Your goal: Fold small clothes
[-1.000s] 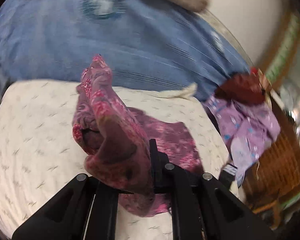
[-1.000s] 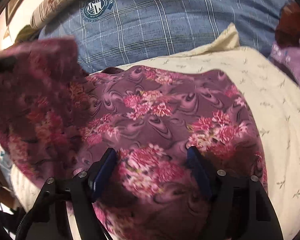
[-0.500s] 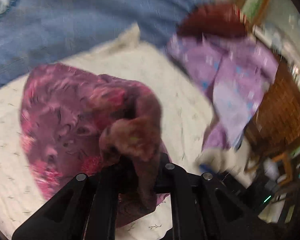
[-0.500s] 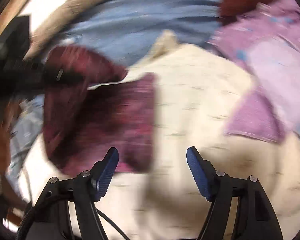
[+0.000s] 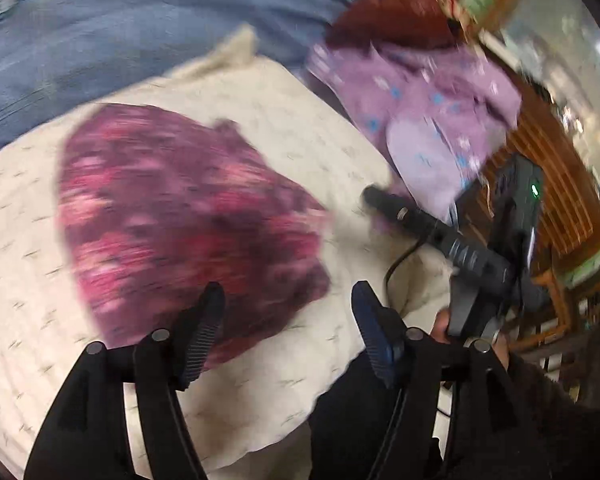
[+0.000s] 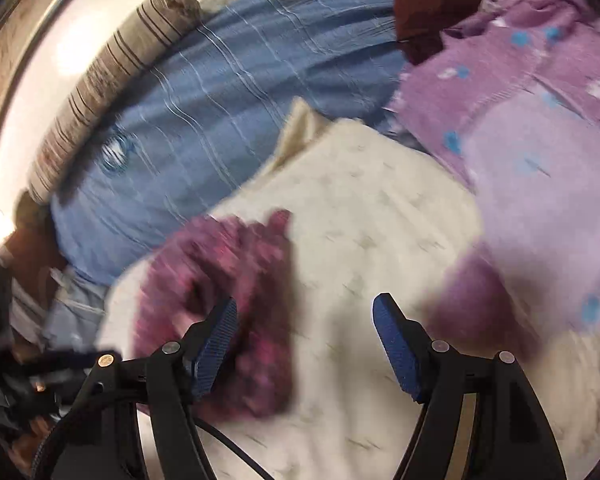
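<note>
A maroon floral garment [image 5: 188, 216] lies folded and flat on the cream pillow [image 5: 320, 120]. My left gripper [image 5: 288, 312] hovers over its near right edge. Its jaws are opening, and nothing is pinched between them. In the right wrist view the same garment [image 6: 228, 292] sits at lower left, under the left finger of my right gripper [image 6: 306, 332]. That gripper stands open and empty over bare pillow [image 6: 360, 200]. A purple garment with blue flowers [image 6: 532, 140] lies crumpled at the right, also visible from the left wrist [image 5: 428, 120].
A blue checked sheet [image 6: 220, 92] covers the bed behind, with a striped bolster [image 6: 112, 76] along the wall. A dark red cloth [image 5: 392, 12] tops the purple pile. Wooden slatted furniture [image 5: 548, 168] stands at the right. The right tool's black body [image 5: 472, 258] crosses the pillow's right edge.
The left gripper carried the raised maroon flap over, then let go; the garment now lies flat and folded. The right gripper swung right, off the garment, toward the purple pile.
</note>
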